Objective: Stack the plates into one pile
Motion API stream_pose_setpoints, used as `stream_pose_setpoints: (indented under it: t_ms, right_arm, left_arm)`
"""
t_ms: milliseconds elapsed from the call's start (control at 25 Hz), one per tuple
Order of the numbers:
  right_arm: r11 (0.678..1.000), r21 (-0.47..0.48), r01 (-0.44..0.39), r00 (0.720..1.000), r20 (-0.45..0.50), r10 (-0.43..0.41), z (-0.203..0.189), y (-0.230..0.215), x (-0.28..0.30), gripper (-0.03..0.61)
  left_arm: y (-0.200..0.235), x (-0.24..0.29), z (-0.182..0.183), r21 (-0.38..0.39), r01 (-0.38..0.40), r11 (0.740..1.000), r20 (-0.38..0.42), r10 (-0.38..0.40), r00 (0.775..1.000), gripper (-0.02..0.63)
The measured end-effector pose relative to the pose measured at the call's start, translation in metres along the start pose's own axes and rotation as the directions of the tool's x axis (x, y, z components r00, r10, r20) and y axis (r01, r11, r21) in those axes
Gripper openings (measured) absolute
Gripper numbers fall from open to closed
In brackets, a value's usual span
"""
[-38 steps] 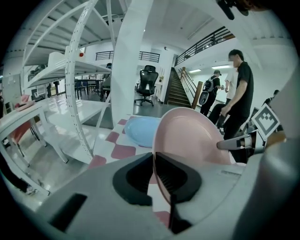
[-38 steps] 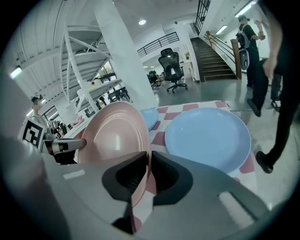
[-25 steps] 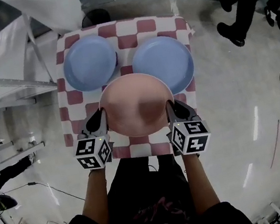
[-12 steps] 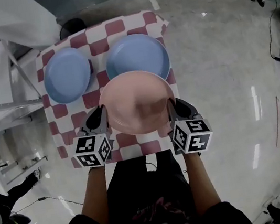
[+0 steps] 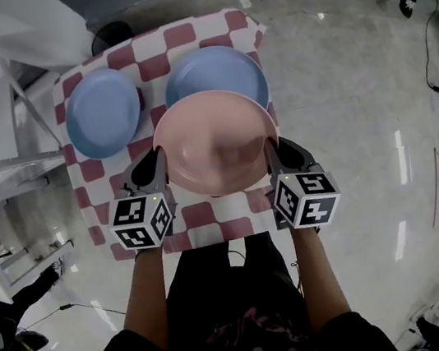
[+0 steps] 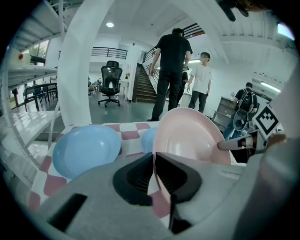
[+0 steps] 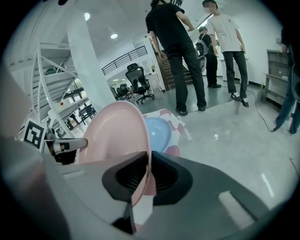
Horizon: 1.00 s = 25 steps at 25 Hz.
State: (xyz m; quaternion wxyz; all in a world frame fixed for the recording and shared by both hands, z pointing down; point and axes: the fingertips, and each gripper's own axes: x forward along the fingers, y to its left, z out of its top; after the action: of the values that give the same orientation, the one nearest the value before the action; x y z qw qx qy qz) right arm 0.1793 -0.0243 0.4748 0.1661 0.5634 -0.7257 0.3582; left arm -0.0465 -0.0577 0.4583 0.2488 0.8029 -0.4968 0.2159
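The pink plate (image 5: 216,142) is clamped by its rim between the left gripper (image 5: 154,165) and right gripper (image 5: 270,150); the farther blue plate (image 5: 213,65) is half hidden behind it; the other blue plate (image 5: 102,112) is seen whole on the bench (image 5: 209,212).

held plate (image 5: 216,142) between left gripper (image 5: 154,163), right gripper (image 5: 272,148) | partly over right plate (image 5: 213,65) | left plate (image 5: 103,113) beside, on table (image 5: 203,215)

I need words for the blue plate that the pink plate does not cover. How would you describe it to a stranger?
Find the red and white checked cloth on the small table. Two blue plates lie at its far side; take the left blue plate. Unlike the right blue plate, it shows whole in the head view, where the pink plate hides part of its neighbour.
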Motion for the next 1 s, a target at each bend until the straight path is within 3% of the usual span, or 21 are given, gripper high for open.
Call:
stream_pose_setpoints:
  t_ms: [1000]
  right_arm:
    - [1.000, 0.003, 0.008, 0.998, 0.056, -0.009, 0.063, -0.022, 0.054, 0.037]
  left_arm:
    - [0.022, 0.068, 0.056, 0.015, 0.013, 1.000, 0.049, -0.014, 0.999, 0.018]
